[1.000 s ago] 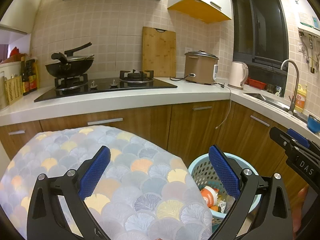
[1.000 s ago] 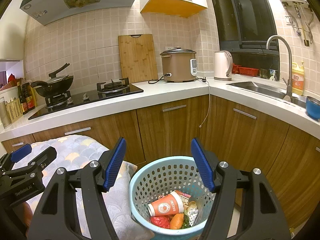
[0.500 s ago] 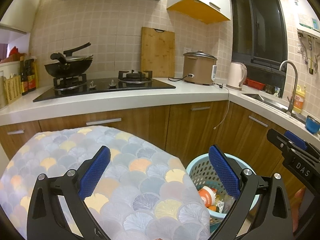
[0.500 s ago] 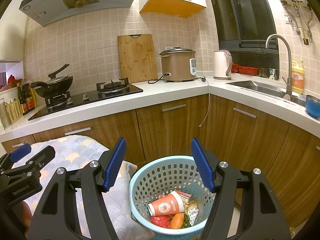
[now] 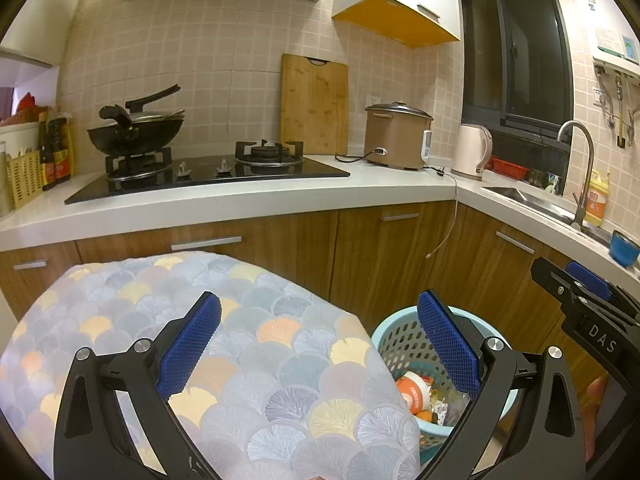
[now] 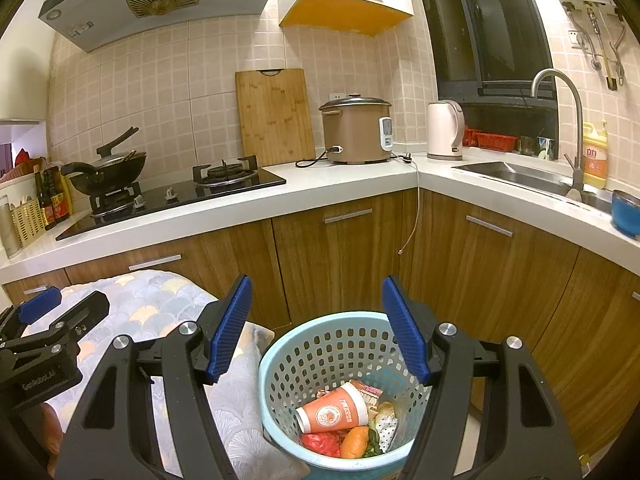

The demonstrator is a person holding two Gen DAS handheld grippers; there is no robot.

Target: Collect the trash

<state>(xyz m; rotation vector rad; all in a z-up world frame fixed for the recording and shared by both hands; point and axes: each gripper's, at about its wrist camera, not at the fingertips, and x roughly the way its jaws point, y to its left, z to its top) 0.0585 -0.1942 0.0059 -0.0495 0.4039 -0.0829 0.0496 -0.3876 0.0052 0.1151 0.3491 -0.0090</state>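
A light blue perforated trash basket (image 6: pixel 320 344) stands on the floor by the cabinets; it also shows in the left wrist view (image 5: pixel 394 344). Inside lie an orange paper cup (image 6: pixel 334 410), a red wrapper (image 6: pixel 322 442), an orange piece (image 6: pixel 354 442) and other scraps. My right gripper (image 6: pixel 316 326) is open and empty above the basket. My left gripper (image 5: pixel 318 344) is open and empty above the table with the scale-patterned cloth (image 5: pixel 256 344), left of the basket.
Wooden cabinets (image 6: pixel 340 256) and a white counter (image 6: pixel 352 182) run behind the basket. On the counter are a stove with a wok (image 5: pixel 134 134), a rice cooker (image 6: pixel 356 130), a kettle (image 6: pixel 444 130) and a sink (image 6: pixel 516 174).
Both grippers have drifted slightly; the view shifts a little. Both stay open and empty.
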